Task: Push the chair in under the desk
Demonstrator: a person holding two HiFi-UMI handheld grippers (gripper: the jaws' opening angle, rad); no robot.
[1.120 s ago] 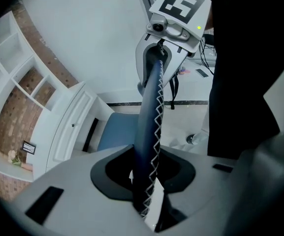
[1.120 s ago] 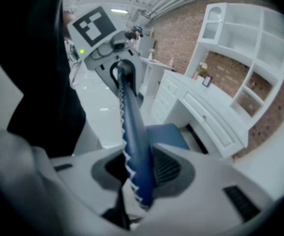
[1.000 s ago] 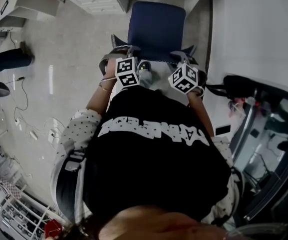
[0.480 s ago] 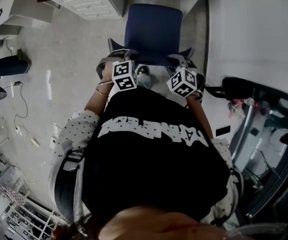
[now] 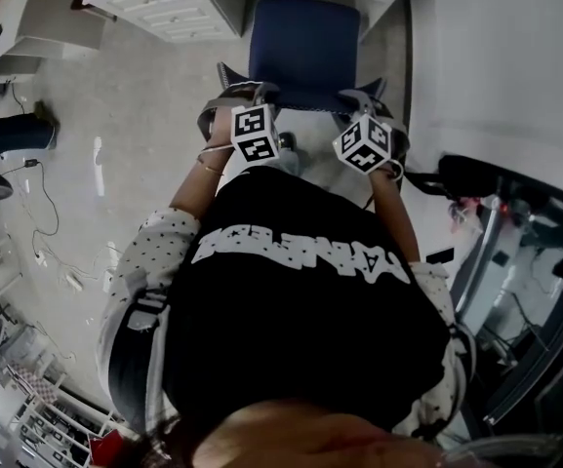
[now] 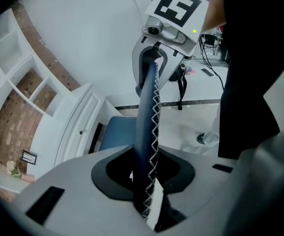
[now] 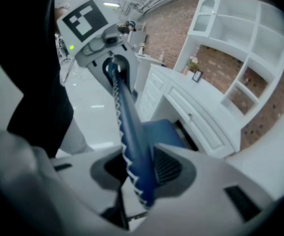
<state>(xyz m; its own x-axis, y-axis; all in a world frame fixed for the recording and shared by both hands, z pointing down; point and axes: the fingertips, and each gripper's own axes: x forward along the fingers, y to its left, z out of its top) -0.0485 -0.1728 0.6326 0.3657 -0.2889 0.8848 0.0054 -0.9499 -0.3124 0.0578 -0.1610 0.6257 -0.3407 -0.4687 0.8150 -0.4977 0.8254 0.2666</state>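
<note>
Together, left gripper (image 6: 146, 181) and right gripper (image 7: 142, 176) fingers (image 7: 205, 181) pinch the chair back (image 6: 146, 117).

A pale, glossy floor (image 5: 135, 96) fills the room, with a streak of light reflected on it and thin cables (image 5: 45, 208) trailing across its left part. At the right rises a plain white wall (image 5: 515, 57). Built-in white shelving (image 7: 252, 31) stands against a red brick wall (image 7: 167, 28), brick showing at the back of its open compartments. A dark baseboard (image 6: 205, 102) edges the floor, and strip lights (image 7: 111, 4) glow overhead.
</note>
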